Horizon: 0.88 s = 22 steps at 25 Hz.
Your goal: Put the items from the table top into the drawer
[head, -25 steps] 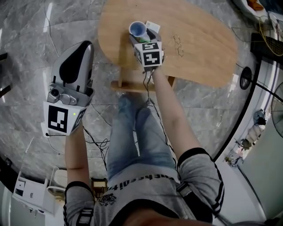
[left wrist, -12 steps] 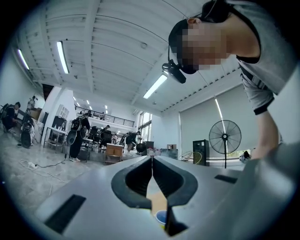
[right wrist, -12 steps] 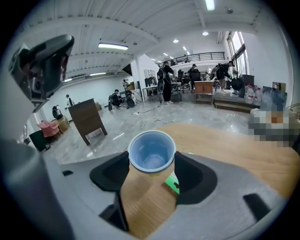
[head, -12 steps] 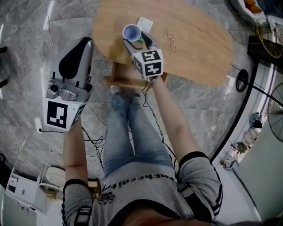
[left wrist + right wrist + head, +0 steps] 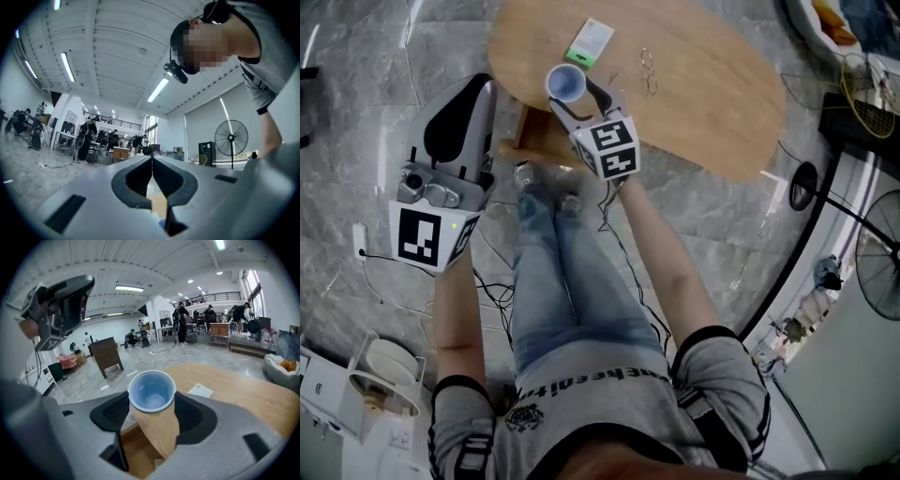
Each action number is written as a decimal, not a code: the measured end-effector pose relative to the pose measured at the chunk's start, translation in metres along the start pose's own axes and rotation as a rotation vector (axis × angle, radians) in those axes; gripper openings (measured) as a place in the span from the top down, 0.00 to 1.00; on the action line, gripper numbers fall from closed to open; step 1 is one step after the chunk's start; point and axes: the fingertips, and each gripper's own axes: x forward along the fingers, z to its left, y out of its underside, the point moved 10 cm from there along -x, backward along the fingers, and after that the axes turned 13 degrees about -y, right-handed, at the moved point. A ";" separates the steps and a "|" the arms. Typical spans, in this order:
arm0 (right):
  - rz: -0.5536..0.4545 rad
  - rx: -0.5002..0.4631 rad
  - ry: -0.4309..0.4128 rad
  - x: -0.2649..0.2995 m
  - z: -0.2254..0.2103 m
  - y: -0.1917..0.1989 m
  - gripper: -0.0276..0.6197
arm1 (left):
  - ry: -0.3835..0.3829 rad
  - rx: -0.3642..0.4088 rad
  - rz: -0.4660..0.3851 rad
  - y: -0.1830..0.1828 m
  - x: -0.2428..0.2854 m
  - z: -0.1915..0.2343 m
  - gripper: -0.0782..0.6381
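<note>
- The right gripper (image 5: 153,408) has its jaws pinching a blue cup (image 5: 151,392); both pads press on the cup's sides, just under the rim.
- The cup stands upright with its mouth up, held above the near edge of the wooden surface (image 5: 712,103).
- A wooden drawer (image 5: 539,150) sticks out from under that edge, below the cup.
- The left gripper (image 5: 152,168) has its jaws pressed together with nothing between them. It is off to the side, over the floor.
- A small card (image 5: 589,41) and a thin wire thing (image 5: 649,67) lie on the surface, apart from each other.
</note>
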 end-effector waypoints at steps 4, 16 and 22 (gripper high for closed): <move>0.047 -0.033 -0.065 -0.012 0.016 0.024 0.49 | -0.054 -0.012 -0.042 -0.009 -0.012 -0.022 0.88; 0.232 -0.076 -0.171 0.005 0.052 0.103 0.49 | -0.102 0.043 0.028 0.010 -0.075 -0.034 0.88; 0.283 -0.094 -0.180 0.022 0.057 0.125 0.49 | -0.127 0.025 0.001 0.014 -0.086 -0.038 0.88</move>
